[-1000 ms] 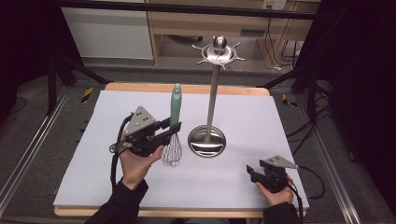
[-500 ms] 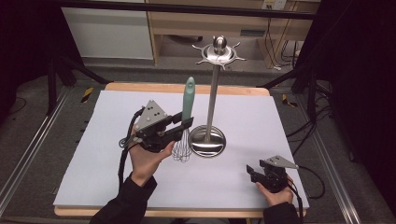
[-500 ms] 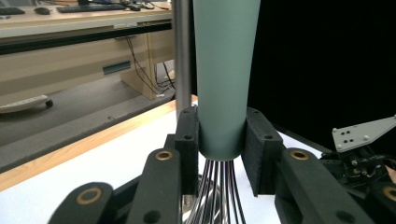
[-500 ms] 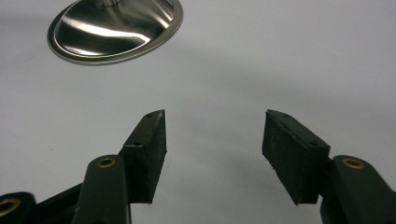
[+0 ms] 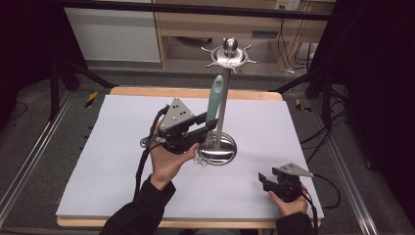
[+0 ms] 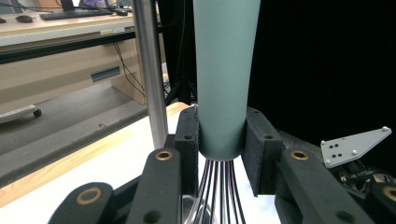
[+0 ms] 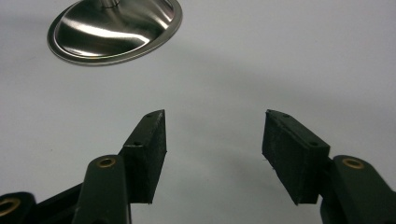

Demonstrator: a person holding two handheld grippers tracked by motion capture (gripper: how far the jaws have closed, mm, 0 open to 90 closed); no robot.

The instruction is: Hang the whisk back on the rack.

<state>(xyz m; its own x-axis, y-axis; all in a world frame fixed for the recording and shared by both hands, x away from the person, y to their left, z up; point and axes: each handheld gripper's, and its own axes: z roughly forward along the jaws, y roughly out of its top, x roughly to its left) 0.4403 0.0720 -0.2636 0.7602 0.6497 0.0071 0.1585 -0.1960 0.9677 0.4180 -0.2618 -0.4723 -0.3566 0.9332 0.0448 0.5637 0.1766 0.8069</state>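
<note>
Two tongs, one whisk held beside the stand

Two sets of tongs work over a white surface (image 5: 122, 161) with wide bare stretches on the left and along the near edge. Its wooden rim shows at the far side. The only fixed obstacle is the metal stand (image 5: 222, 110), whose round base sits near the middle and whose pole rises to a spiked top plate.

The left tongs (image 5: 208, 126) are pinching the whisk (image 5: 214, 100) at the bottom of its handle, just above where the wires begin. In the left gripper view the two black pads press on either side of the handle (image 6: 224, 79), with the stand's pole just beside it. The whisk stands nearly upright, lifted, its wire loops hanging over the rim of the stand's base.

The whisk has a smooth, pale teal, tapering handle and thin metal wires.

The right tongs (image 5: 264, 180) rest low near the front right corner, well apart from the stand, spread and holding nothing.
</note>
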